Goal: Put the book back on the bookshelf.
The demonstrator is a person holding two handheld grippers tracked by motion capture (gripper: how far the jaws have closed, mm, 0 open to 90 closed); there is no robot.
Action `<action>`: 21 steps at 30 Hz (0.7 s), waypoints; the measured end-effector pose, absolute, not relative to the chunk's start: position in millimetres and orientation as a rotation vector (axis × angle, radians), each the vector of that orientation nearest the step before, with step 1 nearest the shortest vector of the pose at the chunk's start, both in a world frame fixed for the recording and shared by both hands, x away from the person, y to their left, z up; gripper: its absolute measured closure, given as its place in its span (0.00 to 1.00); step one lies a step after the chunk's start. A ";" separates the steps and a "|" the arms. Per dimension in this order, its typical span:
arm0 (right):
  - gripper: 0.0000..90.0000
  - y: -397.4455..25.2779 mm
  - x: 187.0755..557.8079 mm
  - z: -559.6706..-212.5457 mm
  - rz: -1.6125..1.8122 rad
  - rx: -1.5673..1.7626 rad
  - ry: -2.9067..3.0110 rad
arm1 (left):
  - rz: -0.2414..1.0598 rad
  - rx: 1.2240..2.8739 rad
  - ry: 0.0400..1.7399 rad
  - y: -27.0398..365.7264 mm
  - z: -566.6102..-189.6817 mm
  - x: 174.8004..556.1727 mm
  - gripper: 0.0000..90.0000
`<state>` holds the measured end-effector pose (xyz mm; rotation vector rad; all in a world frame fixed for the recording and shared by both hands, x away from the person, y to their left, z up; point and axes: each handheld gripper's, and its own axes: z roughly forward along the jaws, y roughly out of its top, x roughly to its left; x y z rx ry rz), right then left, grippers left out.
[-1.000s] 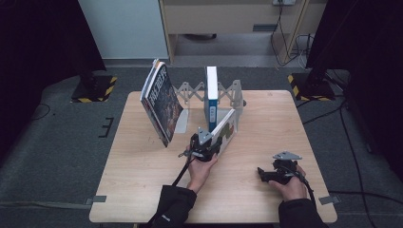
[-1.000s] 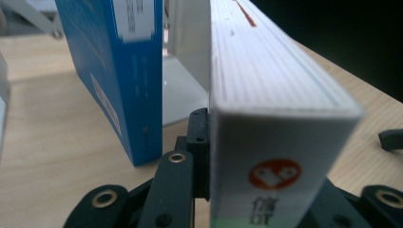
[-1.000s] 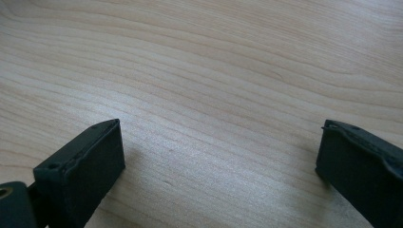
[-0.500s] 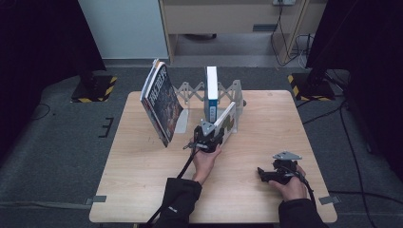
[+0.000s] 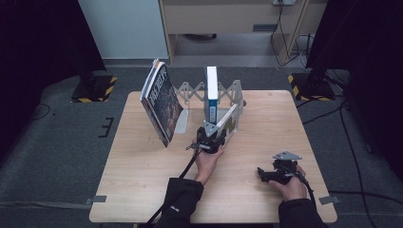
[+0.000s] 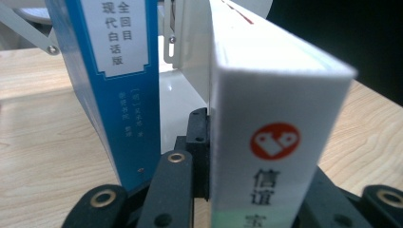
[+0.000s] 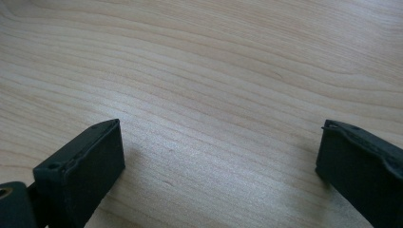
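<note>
Now the left tool (image 5: 212, 136) is clamped on the white book (image 5: 227, 122), its jaws pressed against both faces of the book near the bottom of the spine. In the left gripper view the white book (image 6: 275, 142) rises straight up from between the jaws, with a red round mark and dark characters on its spine. It leans away from the tool, top edge toward the rack (image 5: 234, 97), and seems to rest against the rack's end plate, though the high view is too coarse to be sure. Just to the left of the tool's jaws stands the blue book (image 6: 119, 95), upright, its lower corner close beside the left jaw but not gripped. Farther left of the tool, a large dark-covered book (image 5: 161, 102) stands tilted against the rack's other end plate, well apart from the jaws.

The right tool (image 5: 271, 173) lies low over the bench (image 5: 142, 180), well apart from the books and to the right of the left tool. Its jaws (image 7: 218, 156) stand wide apart, with bare wood between them.
</note>
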<state>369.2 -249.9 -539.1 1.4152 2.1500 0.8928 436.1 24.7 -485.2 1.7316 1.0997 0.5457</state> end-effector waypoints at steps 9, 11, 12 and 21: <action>0.02 -249.8 369.3 -539.1 0.894 1.414 2.151 | 0.535 1.738 1.101 20.9 -489.5 438.3 0.82; 0.02 -249.9 369.4 -539.1 0.894 1.413 2.152 | 0.529 1.740 1.090 22.9 -491.6 436.9 0.81; 0.02 -249.8 369.3 -539.1 0.894 1.415 2.151 | 0.521 1.736 1.078 24.9 -492.7 435.2 0.80; 0.02 -249.6 369.4 -539.2 0.891 1.413 2.152 | 0.501 1.725 1.004 41.5 -483.7 409.9 0.75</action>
